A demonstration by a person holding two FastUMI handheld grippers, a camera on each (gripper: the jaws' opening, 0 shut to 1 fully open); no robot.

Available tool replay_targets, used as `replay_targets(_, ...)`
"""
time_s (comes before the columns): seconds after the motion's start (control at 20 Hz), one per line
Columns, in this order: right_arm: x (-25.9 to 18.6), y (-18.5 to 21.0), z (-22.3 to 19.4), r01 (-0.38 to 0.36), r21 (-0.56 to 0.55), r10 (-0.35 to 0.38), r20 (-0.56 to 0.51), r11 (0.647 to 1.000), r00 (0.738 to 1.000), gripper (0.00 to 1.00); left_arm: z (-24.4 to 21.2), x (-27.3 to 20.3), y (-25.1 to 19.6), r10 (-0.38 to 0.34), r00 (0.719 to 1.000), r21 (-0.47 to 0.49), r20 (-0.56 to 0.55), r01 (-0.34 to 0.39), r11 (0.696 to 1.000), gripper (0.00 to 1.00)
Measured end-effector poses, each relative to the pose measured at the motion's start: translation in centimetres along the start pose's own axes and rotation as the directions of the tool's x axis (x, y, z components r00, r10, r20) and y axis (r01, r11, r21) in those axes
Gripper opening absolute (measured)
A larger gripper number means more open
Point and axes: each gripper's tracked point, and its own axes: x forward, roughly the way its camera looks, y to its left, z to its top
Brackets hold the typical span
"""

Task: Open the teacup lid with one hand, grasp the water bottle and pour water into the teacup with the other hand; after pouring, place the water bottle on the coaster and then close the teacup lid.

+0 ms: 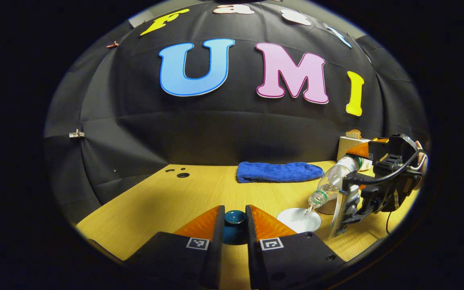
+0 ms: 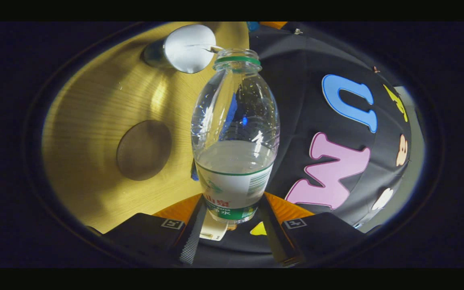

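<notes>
The dark teal teacup lid (image 1: 234,234) is lifted off, and my left gripper (image 1: 235,216) is shut on it low in the left gripper view. To the right stands the open teacup (image 1: 299,220), white inside. My right gripper (image 1: 349,194) holds the clear water bottle (image 1: 334,181) tilted mouth-down over it, and a thin stream runs into the cup. In the right gripper view my right gripper (image 2: 232,203) is shut on the labelled lower part of the bottle (image 2: 236,121), which is partly full. Its green-ringed mouth points at the teacup (image 2: 187,48). The round brown coaster (image 2: 143,150) lies beside it.
A folded blue towel (image 1: 278,172) lies at the back of the wooden table (image 1: 163,201). A pale box (image 1: 352,146) stands at the back right behind the right gripper. Two small holes (image 1: 182,175) mark the table's far left. A hand grips the right gripper's body.
</notes>
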Motion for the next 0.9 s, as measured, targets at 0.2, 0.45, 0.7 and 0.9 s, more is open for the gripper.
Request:
replay_targets(0.2,0.6,-0.4,-0.2,-0.004,-0.009,0.004,0.003,1.000,1.000,0.74,0.0,-0.1,0.2,0.011,1.000,-0.001,0.001,-0.011,1.000,0.27)
replay_targets(0.45,0.7,-0.7,0.0,0.045,-0.041,-0.044,0.016,0.998,0.999,0.74,-0.1,-0.2,0.2,0.013,1.000,-0.012,-0.008,-0.014,1.000,0.31)
replay_targets(0.7,1.1,-1.7,0.2,0.114,-0.091,-0.109,0.056,0.989,0.992,0.74,-0.1,-0.4,0.3,0.012,1.000,-0.019,-0.006,-0.012,1.000,0.31)
replay_targets(0.9,1.1,-2.8,0.5,0.196,-0.132,-0.187,0.076,0.972,0.979,0.74,-0.4,-0.3,0.3,0.007,1.000,-0.020,-0.015,-0.007,1.000,0.35)
